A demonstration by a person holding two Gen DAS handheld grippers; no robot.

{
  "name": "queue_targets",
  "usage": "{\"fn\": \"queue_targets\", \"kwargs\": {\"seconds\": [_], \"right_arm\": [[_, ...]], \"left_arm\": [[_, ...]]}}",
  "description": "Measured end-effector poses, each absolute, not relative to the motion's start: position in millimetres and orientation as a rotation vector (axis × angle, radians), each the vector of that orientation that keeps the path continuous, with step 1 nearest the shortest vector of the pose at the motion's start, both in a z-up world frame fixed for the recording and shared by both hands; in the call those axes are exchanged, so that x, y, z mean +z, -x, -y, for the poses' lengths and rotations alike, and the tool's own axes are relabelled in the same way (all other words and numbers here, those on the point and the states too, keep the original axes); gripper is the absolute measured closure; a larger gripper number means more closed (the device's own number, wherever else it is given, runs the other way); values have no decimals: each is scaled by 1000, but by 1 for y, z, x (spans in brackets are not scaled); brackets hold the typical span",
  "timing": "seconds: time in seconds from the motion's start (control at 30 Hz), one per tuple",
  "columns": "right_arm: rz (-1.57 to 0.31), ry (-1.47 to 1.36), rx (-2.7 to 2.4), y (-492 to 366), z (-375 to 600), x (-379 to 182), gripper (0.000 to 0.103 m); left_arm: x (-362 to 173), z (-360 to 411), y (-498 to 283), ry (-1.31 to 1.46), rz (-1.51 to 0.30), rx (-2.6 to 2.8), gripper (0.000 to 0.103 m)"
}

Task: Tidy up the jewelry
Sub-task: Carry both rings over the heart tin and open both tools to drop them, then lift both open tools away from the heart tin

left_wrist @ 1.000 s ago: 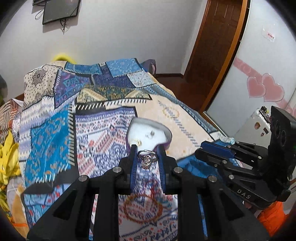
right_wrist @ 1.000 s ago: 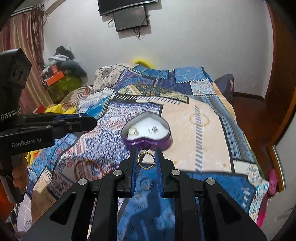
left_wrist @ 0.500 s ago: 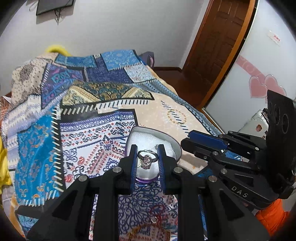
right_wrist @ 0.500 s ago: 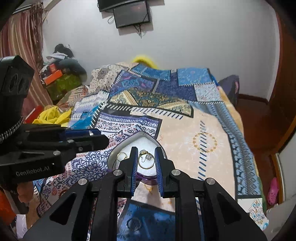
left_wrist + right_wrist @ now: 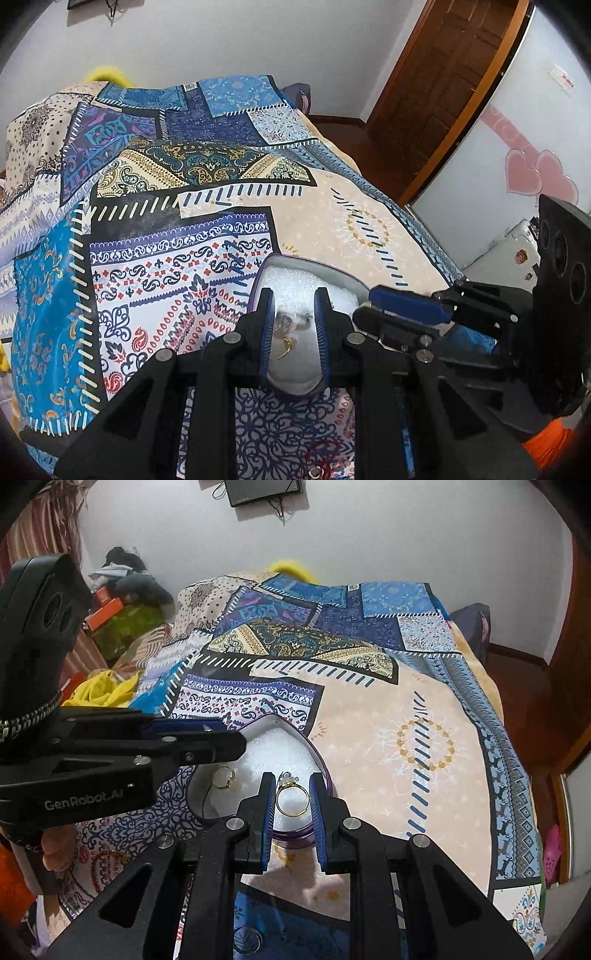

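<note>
We see our right gripper (image 5: pixel 291 797) with its jaws clamped on a gold ring (image 5: pixel 291 800), the band upright between the two blue pads, its stone at the far end. It hangs over the near right part of a purple heart-shaped box (image 5: pixel 320 760) that sits on the bed's patchwork bedspread (image 5: pixel 424 746). Inside, on the white lining, a second gold ring (image 5: pixel 224 776) lies at the left.

Our left gripper (image 5: pixel 293 325) is over the same box (image 5: pixel 258 280), its jaws standing apart; a silvery ring (image 5: pixel 286 322) shows blurred between them, and we cannot tell if it touches the pads. Another ring (image 5: pixel 248 939) lies on the bedspread, near us.
</note>
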State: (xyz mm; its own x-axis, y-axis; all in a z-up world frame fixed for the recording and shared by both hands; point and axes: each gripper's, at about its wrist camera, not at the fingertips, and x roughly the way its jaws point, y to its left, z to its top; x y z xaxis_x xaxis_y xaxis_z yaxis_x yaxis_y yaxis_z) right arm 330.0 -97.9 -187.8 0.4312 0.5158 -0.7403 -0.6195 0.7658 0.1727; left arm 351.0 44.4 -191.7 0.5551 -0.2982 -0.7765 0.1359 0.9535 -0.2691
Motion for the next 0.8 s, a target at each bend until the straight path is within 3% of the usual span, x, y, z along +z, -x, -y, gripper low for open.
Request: {"fn": "queue_targets", "kwargs": {"seconds": [0.27, 0.4, 0.67, 0.8], "right_arm": [[-887, 150, 703, -329, 97, -186, 86], [-867, 157, 686, -323, 101, -178, 85], [-835, 140, 649, -304, 115, -161, 68], [-823, 130, 637, -292, 121, -155, 68]], "left_arm": [[-179, -44, -340, 147, -918, -248, 83], [-168, -46, -326, 115, -904, -228, 77], [-156, -58, -287, 88, -898, -190, 65], [-157, -61, -268, 85, -917, -183, 62]]}}
